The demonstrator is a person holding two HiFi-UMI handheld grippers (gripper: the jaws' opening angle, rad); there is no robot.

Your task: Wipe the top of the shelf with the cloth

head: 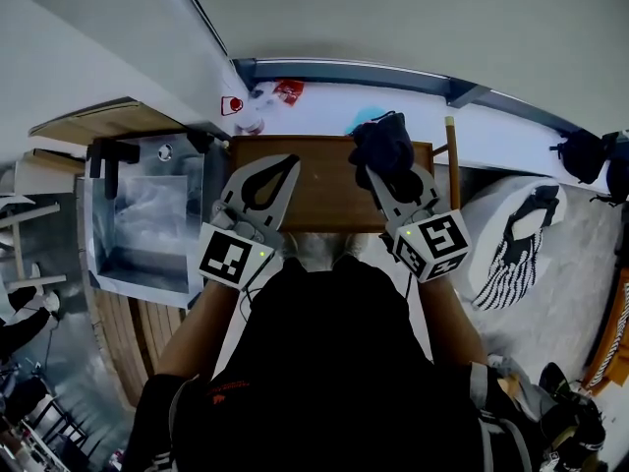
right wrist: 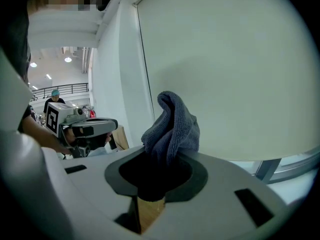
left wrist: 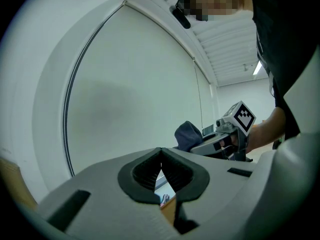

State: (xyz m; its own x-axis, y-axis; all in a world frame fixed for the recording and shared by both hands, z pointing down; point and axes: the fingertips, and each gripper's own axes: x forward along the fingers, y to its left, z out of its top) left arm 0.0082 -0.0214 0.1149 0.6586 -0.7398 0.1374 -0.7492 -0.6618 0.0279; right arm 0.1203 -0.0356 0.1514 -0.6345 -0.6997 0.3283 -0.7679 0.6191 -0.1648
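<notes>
The brown wooden shelf top (head: pixel 319 200) lies just ahead of me in the head view, below both grippers. A dark blue cloth (head: pixel 383 144) bunches out of my right gripper (head: pixel 381 172), which is shut on it above the shelf's right part. In the right gripper view the cloth (right wrist: pixel 172 126) stands up from the jaws in front of a pale wall. My left gripper (head: pixel 283 165) hovers over the shelf's left part, shut with nothing in it. In the left gripper view its dark pads (left wrist: pixel 172 171) meet, and the cloth (left wrist: pixel 187 134) shows beyond them.
A shiny metal bin (head: pixel 147 214) stands left of the shelf. A white bag (head: pixel 511 234) with a striped item lies on the floor at the right. A thin wooden post (head: pixel 452 150) rises at the shelf's right end. A window ledge (head: pixel 324 101) with small items runs behind.
</notes>
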